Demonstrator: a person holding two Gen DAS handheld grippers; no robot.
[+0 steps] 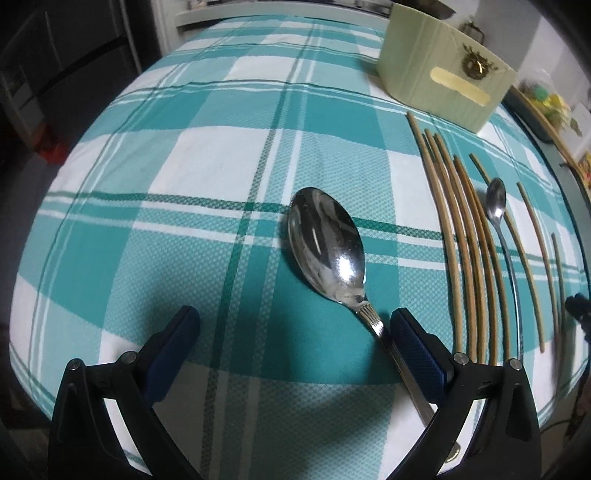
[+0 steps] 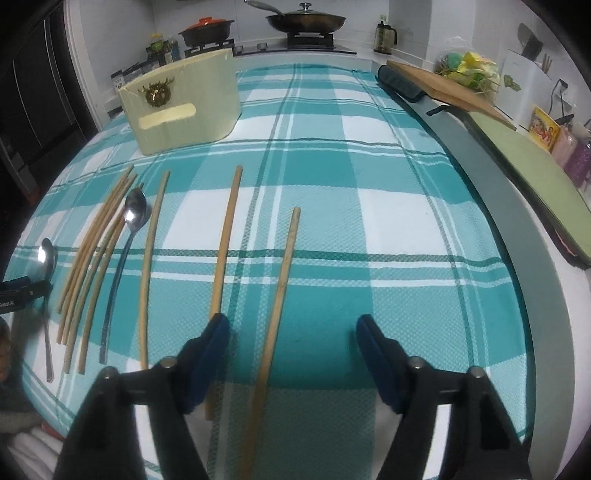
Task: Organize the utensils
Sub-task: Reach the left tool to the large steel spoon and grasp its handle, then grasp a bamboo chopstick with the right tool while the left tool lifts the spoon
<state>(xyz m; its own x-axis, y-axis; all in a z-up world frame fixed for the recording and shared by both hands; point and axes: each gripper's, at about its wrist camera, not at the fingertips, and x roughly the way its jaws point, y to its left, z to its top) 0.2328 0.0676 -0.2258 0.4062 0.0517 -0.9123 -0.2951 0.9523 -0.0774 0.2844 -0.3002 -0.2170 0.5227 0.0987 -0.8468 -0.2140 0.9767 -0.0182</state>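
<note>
Left tool point(image 1: 295, 325): spread, big spoon point(image 1: 327, 243) lying between fingers.
Right tool point(image 2: 291, 332): spread over one chopstick point(image 2: 280, 291).

1. A teal-and-white plaid tablecloth point(image 2: 369, 192) covers the table.
2. A pale green box point(image 2: 181, 99) stands on the cloth toward the far side, with a small gold wreath ornament point(image 2: 158, 94) on its front (a cream strip sits just below the ornament).
3. On the stove behind the table sit a lidded frying pan point(image 2: 304, 20) and a dark pot with an orange lid point(image 2: 207, 31).
4. A French press point(image 2: 384, 37) stands on the counter, right of the pan.
5. A wooden board point(image 2: 443, 86) lies along the right edge, near a bag of yellow and green items point(image 2: 467, 70).
</note>
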